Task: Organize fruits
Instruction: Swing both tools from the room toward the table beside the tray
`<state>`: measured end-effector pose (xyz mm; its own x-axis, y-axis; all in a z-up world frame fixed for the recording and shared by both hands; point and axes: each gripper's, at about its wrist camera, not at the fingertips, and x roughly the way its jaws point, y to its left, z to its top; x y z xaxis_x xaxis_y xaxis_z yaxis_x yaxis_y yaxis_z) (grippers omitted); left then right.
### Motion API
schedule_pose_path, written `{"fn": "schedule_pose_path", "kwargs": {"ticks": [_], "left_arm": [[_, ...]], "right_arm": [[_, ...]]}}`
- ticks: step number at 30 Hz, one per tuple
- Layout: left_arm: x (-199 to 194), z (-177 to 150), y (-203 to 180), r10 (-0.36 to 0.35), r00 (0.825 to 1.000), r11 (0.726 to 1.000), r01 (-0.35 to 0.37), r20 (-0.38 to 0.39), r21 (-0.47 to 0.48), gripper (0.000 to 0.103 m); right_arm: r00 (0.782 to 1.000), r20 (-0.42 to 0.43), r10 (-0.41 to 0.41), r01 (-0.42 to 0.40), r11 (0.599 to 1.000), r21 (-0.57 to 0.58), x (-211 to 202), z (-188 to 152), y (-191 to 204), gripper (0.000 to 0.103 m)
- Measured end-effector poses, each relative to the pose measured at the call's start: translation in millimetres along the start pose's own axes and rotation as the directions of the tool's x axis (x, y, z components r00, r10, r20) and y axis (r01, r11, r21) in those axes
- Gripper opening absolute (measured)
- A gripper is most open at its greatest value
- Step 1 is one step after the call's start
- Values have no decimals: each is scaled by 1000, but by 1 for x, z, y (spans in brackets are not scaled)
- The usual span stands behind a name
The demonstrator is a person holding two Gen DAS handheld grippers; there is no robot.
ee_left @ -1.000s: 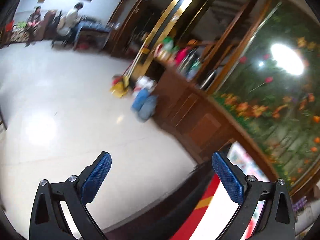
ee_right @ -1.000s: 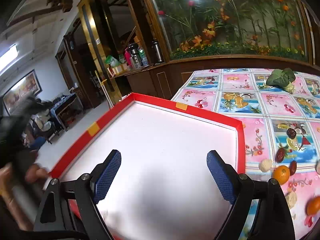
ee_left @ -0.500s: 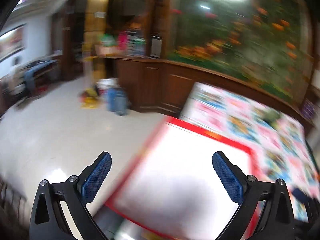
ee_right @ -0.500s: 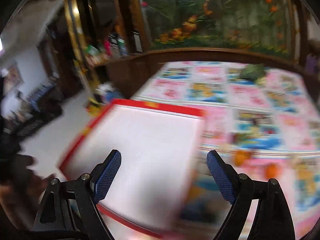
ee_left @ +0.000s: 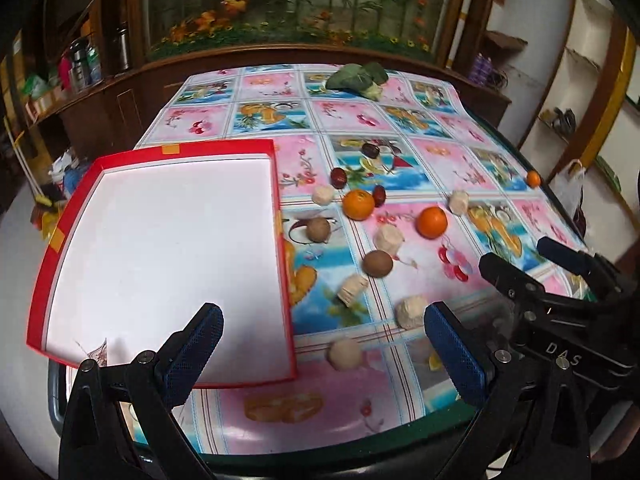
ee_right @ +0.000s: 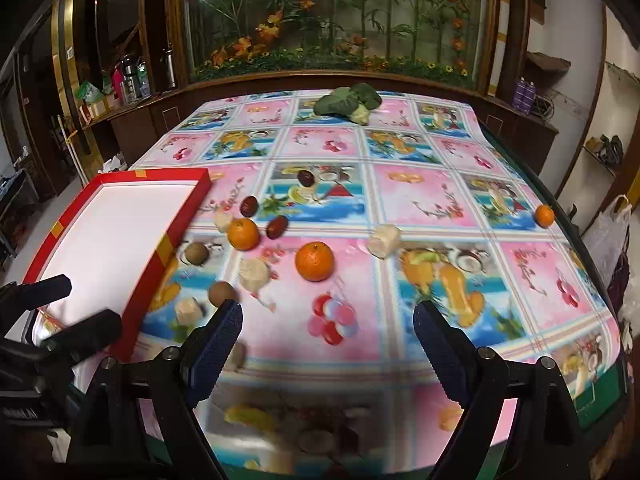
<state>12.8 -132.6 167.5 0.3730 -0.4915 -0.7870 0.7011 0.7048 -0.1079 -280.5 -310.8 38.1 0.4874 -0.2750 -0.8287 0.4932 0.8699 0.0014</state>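
A red-rimmed white tray [ee_left: 80, 208] [ee_right: 196, 200] lies on the table's left side. To its right lie loose fruits: two oranges [ee_left: 358, 204] [ee_left: 431, 222] [ee_right: 314, 261], a small orange [ee_left: 533, 178] [ee_right: 544, 215] at the far right, dark red dates [ee_left: 338, 178] [ee_right: 277, 227], brown round fruits [ee_left: 377, 263] [ee_right: 222, 293] and pale peeled chunks [ee_left: 412, 311] [ee_right: 384, 240]. My left gripper [ee_left: 320, 354] is open and empty over the tray's near corner. My right gripper [ee_right: 328, 348] is open and empty above the near table edge; it also shows in the left wrist view [ee_left: 532, 268].
A green leafy vegetable [ee_left: 356, 76] [ee_right: 348, 102] lies at the table's far end. The table carries a pink and blue fruit-print cloth [ee_right: 440, 208]. A wooden cabinet with a flower mural [ee_right: 320, 76] stands behind. Shelves [ee_left: 580, 92] stand at the right.
Both grippers swung from facing the room and tray to facing the table. The fruits and tray now lie in full view. Both stay open.
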Motion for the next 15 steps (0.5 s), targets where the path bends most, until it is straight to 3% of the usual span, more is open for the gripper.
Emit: {"fn": "schedule_pose_path", "kwargs": {"ticks": [3, 7, 9, 10, 12, 15], "left_arm": [[7, 14, 5, -7, 1000, 1000, 7, -11, 14, 102], [-9, 0, 1, -4, 1000, 1000, 4, -1, 9, 102], [-2, 13, 12, -2, 1000, 1000, 2, -4, -3, 102], [-16, -5, 5, -10, 1000, 1000, 10, -5, 0, 102], [-20, -7, 6, -25, 1000, 1000, 25, -8, 3, 102], [-36, -76, -29, -47, 999, 999, 47, -16, 9, 102]], "right_arm": [[1000, -10, 12, -12, 1000, 11, -7, -3, -8, 89], [1000, -20, 16, -16, 1000, 24, -16, -5, -10, 89], [1000, -20, 18, -17, 1000, 21, -21, -4, -7, 89], [1000, -21, 11, -11, 1000, 14, -25, -4, -6, 89], [1000, -13, -4, 4, 1000, 3, -31, -5, -4, 89], [999, -17, -36, 36, 999, -22, -35, -13, -5, 89]]}}
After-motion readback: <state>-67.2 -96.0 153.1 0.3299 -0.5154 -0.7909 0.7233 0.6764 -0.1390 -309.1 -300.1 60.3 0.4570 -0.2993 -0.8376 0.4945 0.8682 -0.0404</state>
